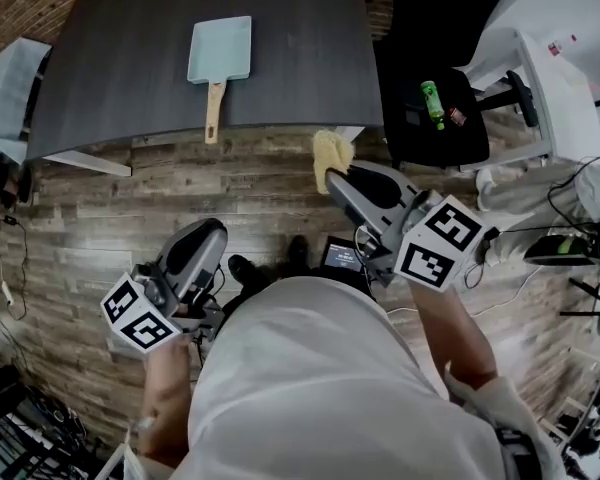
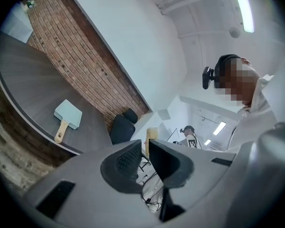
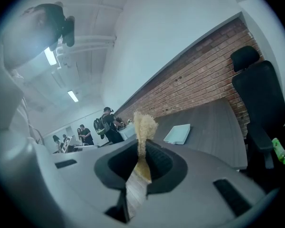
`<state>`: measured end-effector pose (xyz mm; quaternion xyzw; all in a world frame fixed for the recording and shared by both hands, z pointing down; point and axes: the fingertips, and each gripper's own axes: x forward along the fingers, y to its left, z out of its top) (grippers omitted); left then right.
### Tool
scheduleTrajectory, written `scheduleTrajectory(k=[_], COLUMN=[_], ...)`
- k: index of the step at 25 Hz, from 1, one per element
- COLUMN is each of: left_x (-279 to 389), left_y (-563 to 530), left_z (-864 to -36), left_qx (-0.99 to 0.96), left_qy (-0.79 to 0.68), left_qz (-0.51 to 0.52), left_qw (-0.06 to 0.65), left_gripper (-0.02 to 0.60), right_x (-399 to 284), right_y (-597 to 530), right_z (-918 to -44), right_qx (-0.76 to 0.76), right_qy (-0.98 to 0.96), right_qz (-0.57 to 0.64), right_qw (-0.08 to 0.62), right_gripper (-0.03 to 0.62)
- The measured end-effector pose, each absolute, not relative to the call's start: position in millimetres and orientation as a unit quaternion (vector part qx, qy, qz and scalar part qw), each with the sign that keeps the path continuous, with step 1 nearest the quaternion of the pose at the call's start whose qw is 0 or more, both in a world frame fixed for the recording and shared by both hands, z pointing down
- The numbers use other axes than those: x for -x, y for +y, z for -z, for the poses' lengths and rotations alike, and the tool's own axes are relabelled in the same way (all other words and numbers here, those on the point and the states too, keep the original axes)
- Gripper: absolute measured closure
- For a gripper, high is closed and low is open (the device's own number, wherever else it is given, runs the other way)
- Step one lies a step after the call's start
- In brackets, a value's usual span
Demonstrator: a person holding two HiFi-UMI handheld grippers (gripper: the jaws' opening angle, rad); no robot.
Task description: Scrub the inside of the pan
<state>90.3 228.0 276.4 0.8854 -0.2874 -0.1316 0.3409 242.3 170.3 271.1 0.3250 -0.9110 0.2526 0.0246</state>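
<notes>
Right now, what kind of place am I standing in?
Likely an office or lab workspace: a dark desk, a black office chair beside it, a brick wall behind.

Open tabletop point(image 1: 120, 78) around pan point(image 1: 220, 50); chair point(image 1: 435, 88) at right.

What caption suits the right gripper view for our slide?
Right gripper shut on a yellow sponge; pale blue pan on the table beyond.

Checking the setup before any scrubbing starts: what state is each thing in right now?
Right claw: shut on the sponge.
Left claw: shut, empty.
Sponge: gripped, held in the air short of the table.
Pan: flat on the table, open side up, empty, untouched.
Bottle: lying on its side on the chair.
</notes>
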Motion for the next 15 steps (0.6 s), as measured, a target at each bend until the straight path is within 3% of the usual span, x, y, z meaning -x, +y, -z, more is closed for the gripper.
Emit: scheduleTrajectory(k=[15], left_x=[-92], left_y=[231], left_z=[-297], left_qx=[-0.863], left_qy=[-0.327], left_qz=[0.134], left_qw=[0.361], left_gripper=[0.527], right_x=[-258], right_y=[170], right_z=[-297], right_qx=[-0.307], right_qy=[-0.903], right_qz=[-0.301], right_qw=[0.016], right_gripper=[0.542])
